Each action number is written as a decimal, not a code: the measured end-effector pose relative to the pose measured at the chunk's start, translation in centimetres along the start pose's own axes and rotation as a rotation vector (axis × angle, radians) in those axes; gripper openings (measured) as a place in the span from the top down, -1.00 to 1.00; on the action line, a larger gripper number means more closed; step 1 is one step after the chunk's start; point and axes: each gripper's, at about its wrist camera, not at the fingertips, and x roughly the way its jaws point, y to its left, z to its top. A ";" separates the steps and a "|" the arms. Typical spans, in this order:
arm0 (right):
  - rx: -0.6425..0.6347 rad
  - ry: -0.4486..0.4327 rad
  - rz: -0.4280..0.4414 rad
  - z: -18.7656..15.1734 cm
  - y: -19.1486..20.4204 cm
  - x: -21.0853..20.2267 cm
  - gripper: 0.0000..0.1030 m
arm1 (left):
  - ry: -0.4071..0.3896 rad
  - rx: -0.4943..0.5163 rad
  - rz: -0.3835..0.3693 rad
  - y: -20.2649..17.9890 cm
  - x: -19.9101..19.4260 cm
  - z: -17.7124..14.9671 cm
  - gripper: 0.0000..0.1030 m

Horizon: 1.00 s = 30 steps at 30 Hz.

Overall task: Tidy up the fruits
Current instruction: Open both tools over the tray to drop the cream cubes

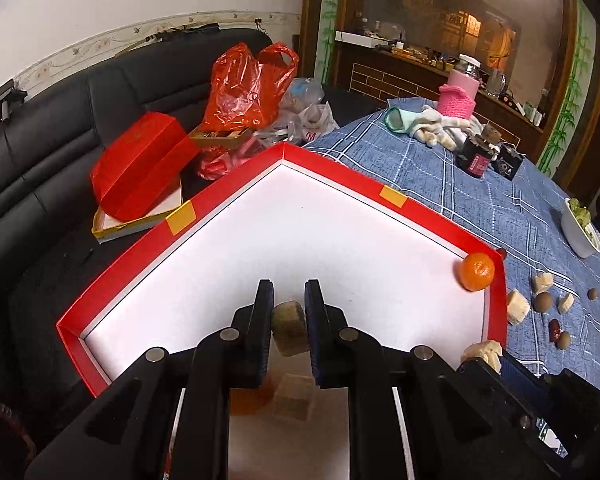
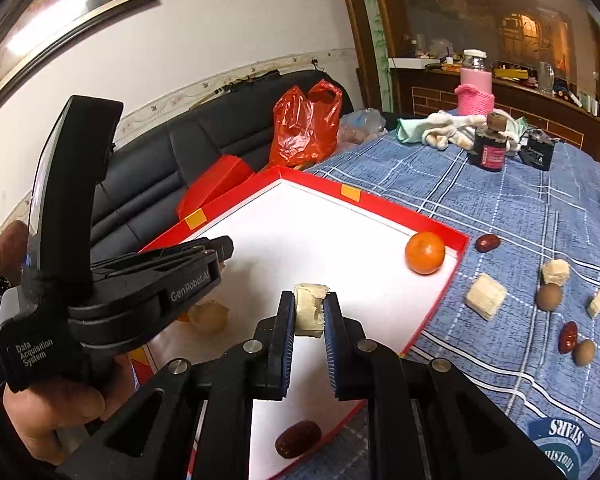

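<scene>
Our right gripper pinches a pale chunk, our left gripper a brownish cube, above the red-rimmed tray.

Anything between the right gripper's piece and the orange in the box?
No: bare white box floor between the piece and the orange, right wrist view.
</scene>
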 end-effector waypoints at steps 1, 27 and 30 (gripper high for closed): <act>-0.002 0.002 0.001 0.0 0.0 0.2 0.74 | 0.002 -0.002 0.004 0.1 0.1 0.0 0.73; 0.076 -0.123 -0.085 -0.9 -5.0 -6.9 -0.56 | -0.108 -0.071 -0.020 -2.6 -5.2 -1.7 -0.41; 0.142 -0.148 -0.191 -2.4 -8.7 -9.2 -0.68 | -0.177 -0.007 -0.104 -5.5 -7.5 -3.0 -0.48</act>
